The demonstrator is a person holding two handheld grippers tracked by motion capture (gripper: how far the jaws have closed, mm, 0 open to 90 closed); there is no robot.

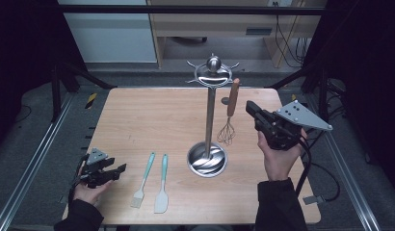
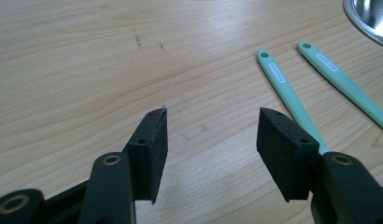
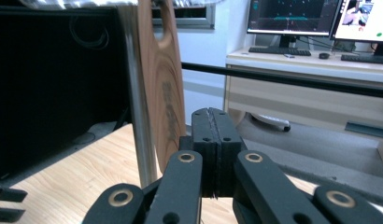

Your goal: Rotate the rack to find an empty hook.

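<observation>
A pale wooden table [image 1: 138, 120] with rounded corners sits between dark rails, its left half bare. Near the middle stands a steel utensil stand [image 1: 210, 120], round base toward the front edge. A wooden-handled whisk [image 1: 229, 113] hangs from the stand's top, just right of the pole. The right gripper [image 1: 251, 109], raised beside the whisk handle, has its jaws pressed together on nothing; contact with the handle is hard to judge. The left gripper [image 1: 119, 169] rests near the front-left corner, jaws wide apart and empty. Just beside it lie a teal brush [image 1: 143, 180] and teal spatula [image 1: 162, 185].
</observation>
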